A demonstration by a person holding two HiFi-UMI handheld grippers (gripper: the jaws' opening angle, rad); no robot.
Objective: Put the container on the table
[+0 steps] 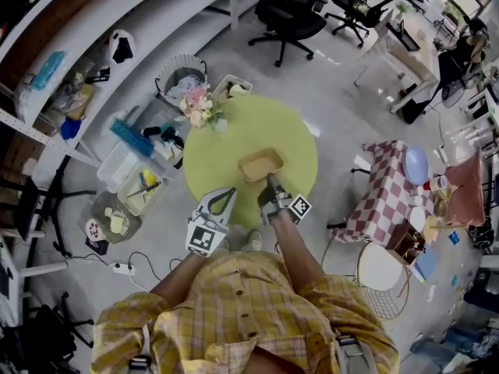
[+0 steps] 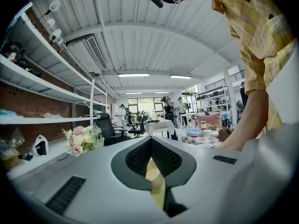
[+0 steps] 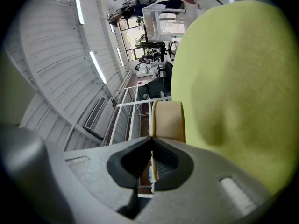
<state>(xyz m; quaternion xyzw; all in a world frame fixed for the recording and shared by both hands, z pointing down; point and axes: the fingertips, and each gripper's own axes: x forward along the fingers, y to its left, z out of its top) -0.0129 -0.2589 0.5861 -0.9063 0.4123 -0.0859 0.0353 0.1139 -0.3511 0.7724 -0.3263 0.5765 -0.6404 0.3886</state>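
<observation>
A shallow tan container (image 1: 261, 164) is at the middle of the round yellow-green table (image 1: 292, 131); whether it rests on the top or hangs just over it, I cannot tell. My right gripper (image 1: 272, 182) is shut on its near rim. In the right gripper view, which is rolled on its side, the container (image 3: 169, 120) shows edge-on past the jaws, its thin rim pinched between them, with the table (image 3: 243, 69) filling the right. My left gripper (image 1: 230, 192) hovers over the table's near edge left of the container, its tips (image 2: 152, 140) together on nothing.
A bouquet (image 1: 199, 104) stands at the table's far left edge and shows as flowers (image 2: 81, 141) in the left gripper view. Plastic bins (image 1: 140, 170) and shelves lie left. A checkered table (image 1: 382, 189) and white stool (image 1: 380, 267) stand right, office chairs (image 1: 288, 14) beyond.
</observation>
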